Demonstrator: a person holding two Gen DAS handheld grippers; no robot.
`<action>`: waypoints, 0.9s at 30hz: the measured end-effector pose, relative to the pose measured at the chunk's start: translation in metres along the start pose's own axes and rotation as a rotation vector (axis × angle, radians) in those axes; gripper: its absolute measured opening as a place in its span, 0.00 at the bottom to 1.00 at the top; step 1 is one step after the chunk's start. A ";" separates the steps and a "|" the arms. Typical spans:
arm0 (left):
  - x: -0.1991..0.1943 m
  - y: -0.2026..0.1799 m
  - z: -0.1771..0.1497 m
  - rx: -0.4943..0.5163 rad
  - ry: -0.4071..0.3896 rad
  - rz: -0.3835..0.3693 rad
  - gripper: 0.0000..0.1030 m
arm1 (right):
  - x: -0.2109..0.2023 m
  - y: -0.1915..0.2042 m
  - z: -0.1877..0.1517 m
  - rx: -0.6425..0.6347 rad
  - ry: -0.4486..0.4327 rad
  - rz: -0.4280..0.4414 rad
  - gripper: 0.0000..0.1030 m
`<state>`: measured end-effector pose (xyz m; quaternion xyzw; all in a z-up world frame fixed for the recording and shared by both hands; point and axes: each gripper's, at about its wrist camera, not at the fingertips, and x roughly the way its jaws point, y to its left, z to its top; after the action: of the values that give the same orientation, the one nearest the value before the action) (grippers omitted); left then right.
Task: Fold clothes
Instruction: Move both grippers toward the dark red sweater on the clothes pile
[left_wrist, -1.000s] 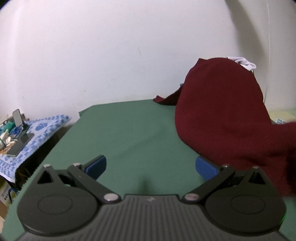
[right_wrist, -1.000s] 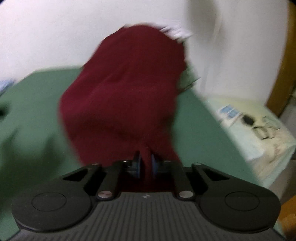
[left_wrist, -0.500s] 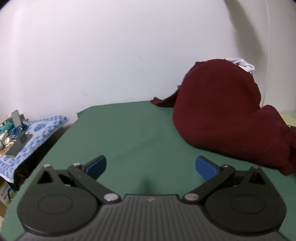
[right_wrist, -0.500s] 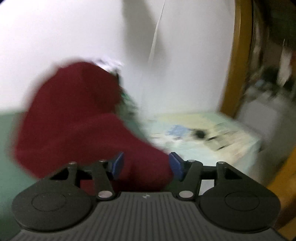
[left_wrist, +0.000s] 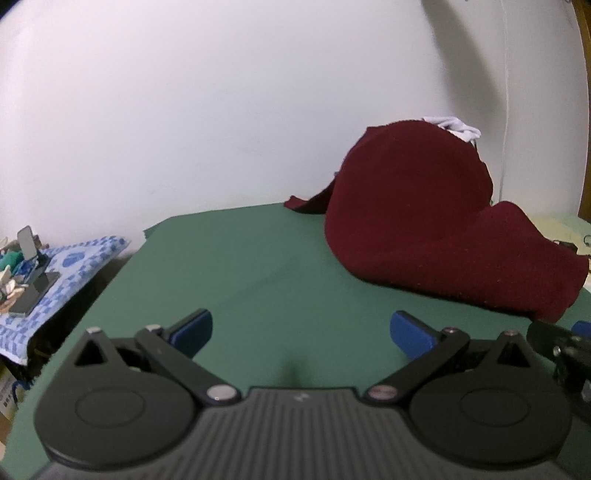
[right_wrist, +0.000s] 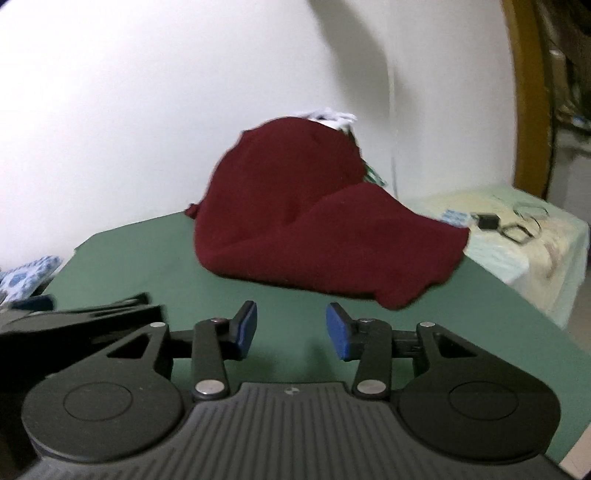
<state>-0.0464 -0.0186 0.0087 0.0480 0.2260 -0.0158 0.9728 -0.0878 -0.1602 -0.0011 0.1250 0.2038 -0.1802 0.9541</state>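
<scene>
The maroon garment (right_wrist: 317, 229) was left heaped over a clothes pile at the far right of the green tabletop (left_wrist: 258, 266); the left claw (left_wrist: 301, 330) was held wide and empty, the right claw (right_wrist: 291, 330), nothing between, was closing, presumably readied for a fresh grasp.

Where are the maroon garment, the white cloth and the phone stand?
maroon garment (right_wrist: 295, 221), right wrist view, middle of the heap.
white cloth (left_wrist: 452, 125), left wrist view, the bit showing above the heap.
phone stand (left_wrist: 29, 243), left wrist view, upright plate.
</scene>
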 end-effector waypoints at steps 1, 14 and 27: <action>-0.003 0.002 -0.001 -0.004 -0.002 0.002 1.00 | 0.000 -0.003 0.001 0.011 0.002 -0.009 0.44; -0.024 0.011 -0.009 -0.031 -0.021 0.071 1.00 | 0.019 -0.017 0.000 -0.064 0.014 0.019 0.44; -0.027 -0.008 -0.008 -0.004 -0.032 0.100 1.00 | 0.015 -0.048 -0.003 -0.083 0.004 0.102 0.48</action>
<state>-0.0745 -0.0252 0.0124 0.0568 0.2079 0.0326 0.9759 -0.0944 -0.2067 -0.0185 0.0960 0.2064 -0.1227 0.9660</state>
